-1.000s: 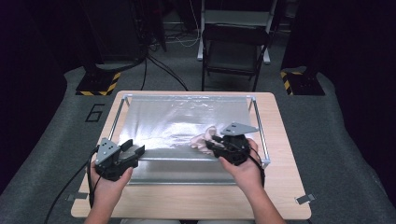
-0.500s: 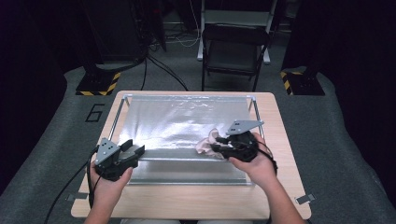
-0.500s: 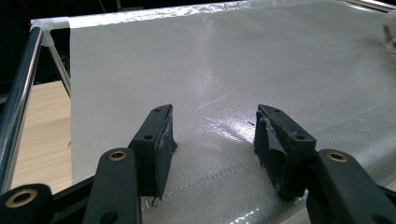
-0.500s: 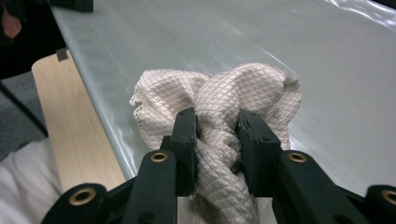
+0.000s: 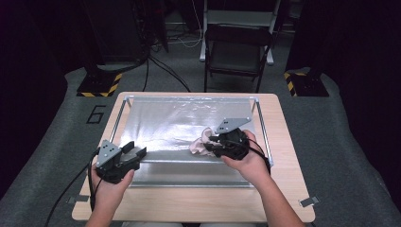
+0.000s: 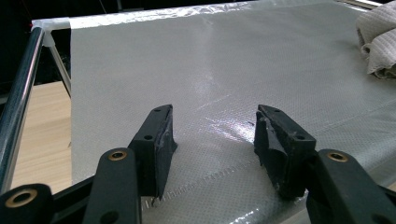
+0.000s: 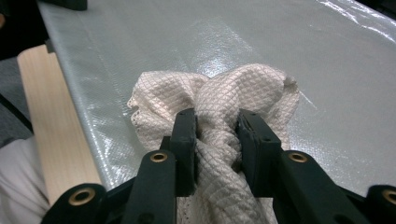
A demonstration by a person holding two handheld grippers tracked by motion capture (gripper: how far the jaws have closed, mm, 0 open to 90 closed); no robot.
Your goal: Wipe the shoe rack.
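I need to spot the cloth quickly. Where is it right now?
In the high view the cloth is bunched on the right side of the silvery sheet, clamped in the right tool; the right gripper view shows it pinched between the jaws.

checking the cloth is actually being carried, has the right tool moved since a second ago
Yes. The right tool, shut on the cloth, has shifted slightly toward the right rail of the metal frame in the high view, taking the cloth along.

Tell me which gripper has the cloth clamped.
The right gripper: its jaws pinch a bunched fold of the cream quilted cloth. The left gripper stands open over bare silver sheet, nothing between its jaws.
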